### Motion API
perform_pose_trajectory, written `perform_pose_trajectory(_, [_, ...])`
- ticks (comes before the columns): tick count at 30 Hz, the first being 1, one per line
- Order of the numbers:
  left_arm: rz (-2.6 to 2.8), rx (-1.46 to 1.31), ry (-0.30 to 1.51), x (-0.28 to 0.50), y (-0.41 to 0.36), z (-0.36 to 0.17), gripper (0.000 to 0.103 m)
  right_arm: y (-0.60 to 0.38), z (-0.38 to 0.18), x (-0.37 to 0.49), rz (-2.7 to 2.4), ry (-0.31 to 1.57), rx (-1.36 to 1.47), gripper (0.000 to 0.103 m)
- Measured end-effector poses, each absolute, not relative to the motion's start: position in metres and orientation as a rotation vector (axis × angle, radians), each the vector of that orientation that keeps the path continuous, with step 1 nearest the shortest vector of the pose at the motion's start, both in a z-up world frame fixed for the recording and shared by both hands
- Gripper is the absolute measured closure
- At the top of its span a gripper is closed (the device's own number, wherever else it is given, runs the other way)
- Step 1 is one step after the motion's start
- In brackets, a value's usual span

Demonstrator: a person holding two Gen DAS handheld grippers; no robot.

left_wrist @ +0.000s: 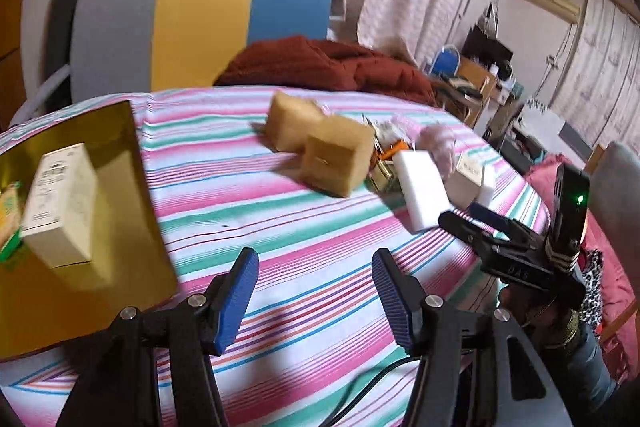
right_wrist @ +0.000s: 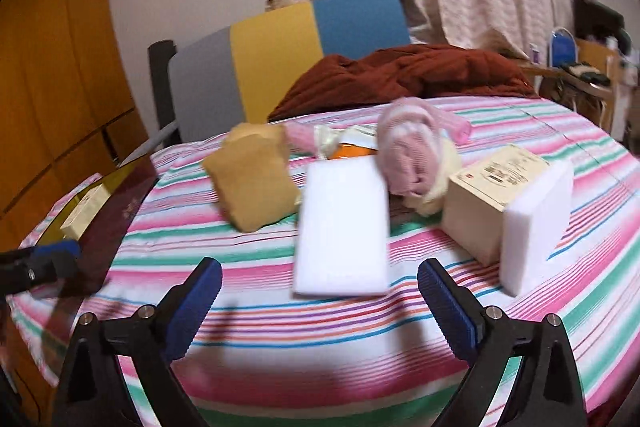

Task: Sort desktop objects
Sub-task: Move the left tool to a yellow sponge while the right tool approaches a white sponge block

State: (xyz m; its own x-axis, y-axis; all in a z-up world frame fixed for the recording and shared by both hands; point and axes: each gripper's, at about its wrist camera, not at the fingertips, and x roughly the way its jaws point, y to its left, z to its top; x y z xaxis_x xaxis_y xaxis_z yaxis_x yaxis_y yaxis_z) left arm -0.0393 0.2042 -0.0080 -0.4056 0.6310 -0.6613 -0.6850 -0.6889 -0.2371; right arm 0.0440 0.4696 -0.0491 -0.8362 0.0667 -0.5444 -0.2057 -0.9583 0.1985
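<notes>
Directly ahead of your right claw (right_wrist: 320, 311), whose jaws stand wide apart and empty, lies the flat white foam block (right_wrist: 342, 223) on the striped worktop (right_wrist: 280, 327). Its long axis runs away from you, nearly in line with the claw's reach, and its near short edge sits between and just beyond the two blue pads (right_wrist: 200, 307). Your left claw (left_wrist: 316, 299) is likewise spread apart with nothing in it; from its view the same block (left_wrist: 424, 191) lies well off to the right, past the two tan sponges (left_wrist: 320, 147). So the right hand is the nearer one. To the left sits the gold tray (left_wrist: 132, 187), already carrying a cream carton (left_wrist: 60, 203). Right of the block stand a beige box (right_wrist: 488, 195) and a second white foam piece (right_wrist: 536, 219), touching each other. Judged from this, a straight advance would put the jaws astride the block's narrow width.
</notes>
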Motion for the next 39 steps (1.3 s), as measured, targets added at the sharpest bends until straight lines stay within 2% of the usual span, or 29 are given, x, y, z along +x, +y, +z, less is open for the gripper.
perform_pose_trajectory(13, [2.117,-0.958,0.202,-0.087,0.293,0.002,0.042,0.498,-0.075,0.026,2.896,0.643,-0.880,0.002])
perform_pose_trajectory(22, [2.132,-0.917,0.315,-0.120,0.344,0.000,0.042,0.501,-0.079,0.029,2.946,0.708,-0.840,0.000])
perform_pose_trajectory(29, [2.057,-0.931,0.270,-0.124,0.352,-0.011,0.040,0.501,-0.080,0.031,2.966,0.722,-0.830,0.000])
perform_pose_trajectory(31, [2.041,-0.903,0.286,-0.117,0.353,-0.013,0.045,0.501,-0.080,0.031,2.965,0.720,-0.832,0.000])
perform_pose_trajectory(39, [2.036,-0.830,0.305,-0.072,0.319,-0.021,0.050,0.501,-0.079,0.031,2.964,0.722,-0.834,0.000])
